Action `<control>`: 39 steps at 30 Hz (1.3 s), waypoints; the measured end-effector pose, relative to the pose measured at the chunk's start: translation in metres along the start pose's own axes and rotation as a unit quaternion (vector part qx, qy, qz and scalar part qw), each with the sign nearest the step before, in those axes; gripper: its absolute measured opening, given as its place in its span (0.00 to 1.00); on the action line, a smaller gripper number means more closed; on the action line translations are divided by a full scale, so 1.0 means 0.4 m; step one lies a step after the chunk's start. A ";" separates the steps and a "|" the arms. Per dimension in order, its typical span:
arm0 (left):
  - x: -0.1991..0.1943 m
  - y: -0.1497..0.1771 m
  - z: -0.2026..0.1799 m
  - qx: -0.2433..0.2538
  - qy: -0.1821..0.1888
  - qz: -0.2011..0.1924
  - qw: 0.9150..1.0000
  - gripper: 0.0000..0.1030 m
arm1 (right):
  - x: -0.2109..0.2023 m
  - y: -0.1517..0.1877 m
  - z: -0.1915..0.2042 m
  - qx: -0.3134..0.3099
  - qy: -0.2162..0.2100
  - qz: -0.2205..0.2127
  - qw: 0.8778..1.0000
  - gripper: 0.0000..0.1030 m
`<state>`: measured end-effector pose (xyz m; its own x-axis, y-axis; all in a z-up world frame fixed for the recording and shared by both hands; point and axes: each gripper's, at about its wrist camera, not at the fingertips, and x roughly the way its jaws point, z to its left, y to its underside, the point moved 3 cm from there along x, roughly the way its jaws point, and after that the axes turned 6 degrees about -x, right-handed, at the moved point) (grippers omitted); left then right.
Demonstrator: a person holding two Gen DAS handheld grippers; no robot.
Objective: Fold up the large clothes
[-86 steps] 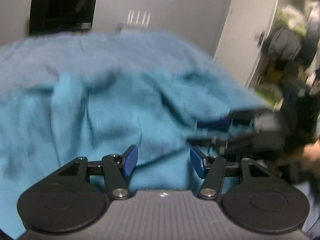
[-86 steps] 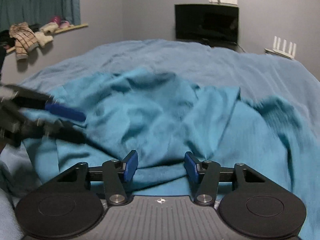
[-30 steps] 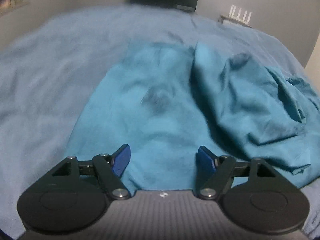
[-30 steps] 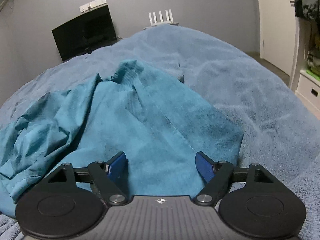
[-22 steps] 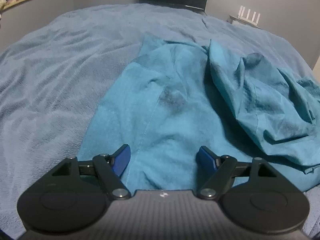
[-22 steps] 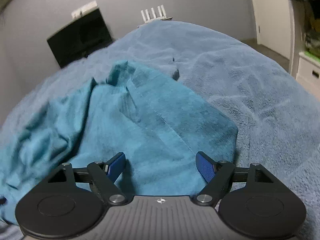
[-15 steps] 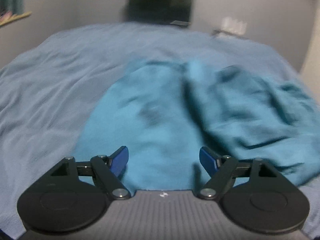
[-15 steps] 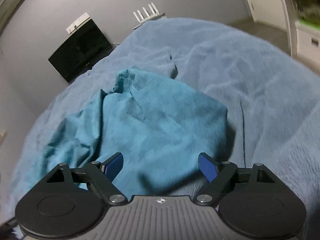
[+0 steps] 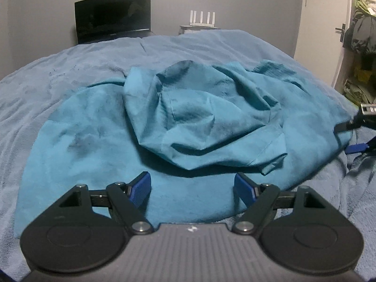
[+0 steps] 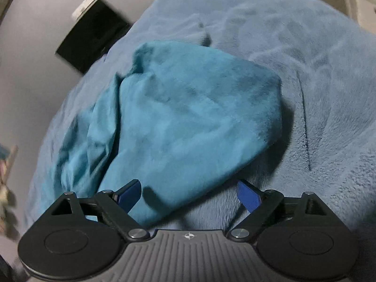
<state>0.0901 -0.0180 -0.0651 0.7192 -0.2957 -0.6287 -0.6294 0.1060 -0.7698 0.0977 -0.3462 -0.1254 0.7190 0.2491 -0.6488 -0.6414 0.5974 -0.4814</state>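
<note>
A large teal garment lies crumpled on a blue-grey blanket-covered bed. Its left part lies flat and its middle and right are bunched in folds. My left gripper is open and empty, just above the garment's near hem. My right gripper is open and empty at the garment's near right edge, with cloth between its jaws but not pinched. The right gripper's fingertips show at the far right of the left wrist view, beside the garment's right edge.
A dark TV screen and a white router stand against the grey wall behind the bed. A door and hanging clothes are at the right. The blanket spreads right of the garment.
Both grippers have swung: the left view now faces the garment's bunched middle, and the right gripper has tilted and dropped closer to the garment's right edge. Both stayed open.
</note>
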 end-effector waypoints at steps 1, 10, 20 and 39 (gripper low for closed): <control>0.004 -0.001 0.005 -0.002 0.001 0.002 1.000 0.75 | -0.002 -0.004 -0.013 0.020 -0.011 -0.018 1.000 0.81; -0.009 -0.014 0.032 -0.056 0.014 -0.025 0.998 0.75 | -0.008 -0.011 -0.071 0.142 -0.103 -0.102 0.979 0.85; 0.012 -0.098 -0.066 -0.046 0.042 -0.043 0.997 0.75 | 0.025 -0.028 0.002 0.093 -0.105 -0.127 0.982 0.80; 0.184 -0.049 -0.135 -0.022 0.005 0.021 1.000 0.74 | 0.078 -0.106 0.036 0.081 -0.136 -0.148 0.976 0.41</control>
<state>0.1395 -0.0931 -0.0902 0.6886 -0.3019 -0.6593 -0.6715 0.0778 -0.7369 0.1510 -0.3527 -0.1167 0.9252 0.2263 -0.3045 -0.3591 0.7812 -0.5107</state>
